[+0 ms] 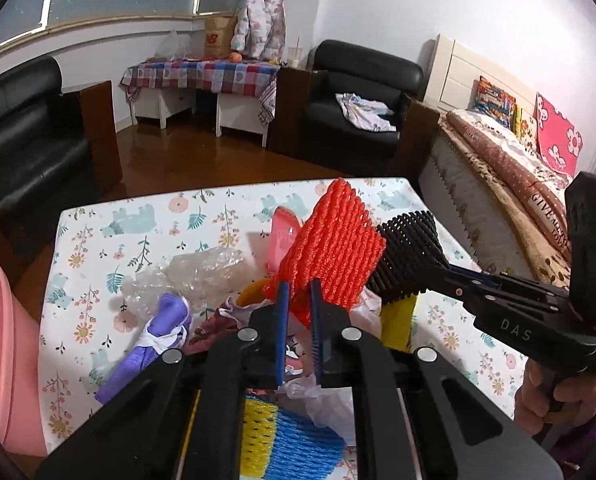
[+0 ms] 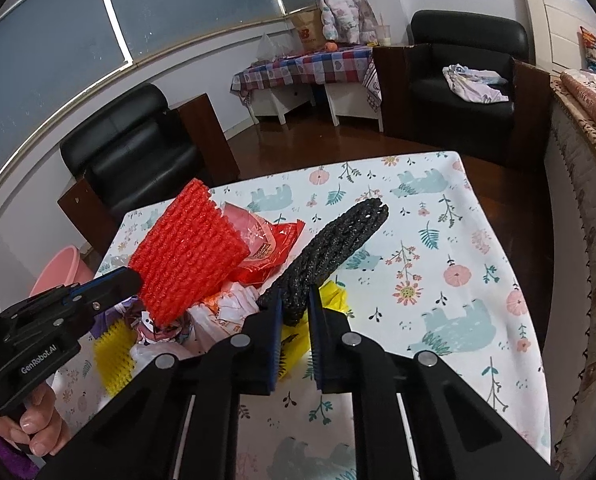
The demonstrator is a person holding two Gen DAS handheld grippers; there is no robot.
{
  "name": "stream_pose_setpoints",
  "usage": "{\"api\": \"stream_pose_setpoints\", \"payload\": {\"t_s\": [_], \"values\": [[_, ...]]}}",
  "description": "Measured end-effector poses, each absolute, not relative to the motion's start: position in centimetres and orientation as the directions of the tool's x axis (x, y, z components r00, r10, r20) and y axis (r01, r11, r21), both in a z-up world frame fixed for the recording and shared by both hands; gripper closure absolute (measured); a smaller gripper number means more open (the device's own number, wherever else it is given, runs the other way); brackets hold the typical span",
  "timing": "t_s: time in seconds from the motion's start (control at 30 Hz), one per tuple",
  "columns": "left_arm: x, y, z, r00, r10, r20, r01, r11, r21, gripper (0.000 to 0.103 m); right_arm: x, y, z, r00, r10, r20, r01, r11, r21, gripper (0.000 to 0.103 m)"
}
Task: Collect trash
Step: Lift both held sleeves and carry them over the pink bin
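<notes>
Left gripper (image 1: pixel 298 284) clamped on red foam net (image 1: pixel 330 240), right gripper (image 2: pixel 295 300) on black foam net (image 2: pixel 330 248); shallow edge grips, nets may slip, snagging wrappers (image 2: pixel 273 248) at 9 o'clock

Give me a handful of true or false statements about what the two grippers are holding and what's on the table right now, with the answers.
1. The left gripper is shut on the red foam net. True.
2. The right gripper is open and holds nothing. False: it is shut on the black foam net.
3. The pink bin stands on the floral tablecloth. False: it stands off the table, beside its left edge.
4. A yellow and blue foam net lies near the left gripper's base. True.
5. Both held nets lie flat on the table. False: both are lifted, slanting upward above the pile.
</notes>
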State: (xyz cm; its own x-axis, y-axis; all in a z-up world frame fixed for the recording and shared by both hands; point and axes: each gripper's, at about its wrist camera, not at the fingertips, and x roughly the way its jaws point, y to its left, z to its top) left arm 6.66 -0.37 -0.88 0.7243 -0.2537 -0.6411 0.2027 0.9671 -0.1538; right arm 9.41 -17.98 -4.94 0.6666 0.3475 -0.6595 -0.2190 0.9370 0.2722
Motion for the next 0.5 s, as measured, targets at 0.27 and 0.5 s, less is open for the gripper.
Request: {"api": "stream_pose_setpoints", "payload": {"t_s": [0.27,0.5], "values": [[5.4,-0.5,0.8,0.755,-0.242,-0.609,0.192,0.97,-0.147,0.094,8.1,-18.8,-3.3,0.699,0.359,-0.618,-0.228,0.932,0.283,0.091],[4.1,-0.4,2.1,0.776,-0.226,-0.589,0.172,0.974,-0.147,0.094,6.5,-19.1,-1.5,0.725,0.371,-0.58,-0.247,0.927,0.284,0.091]]}}
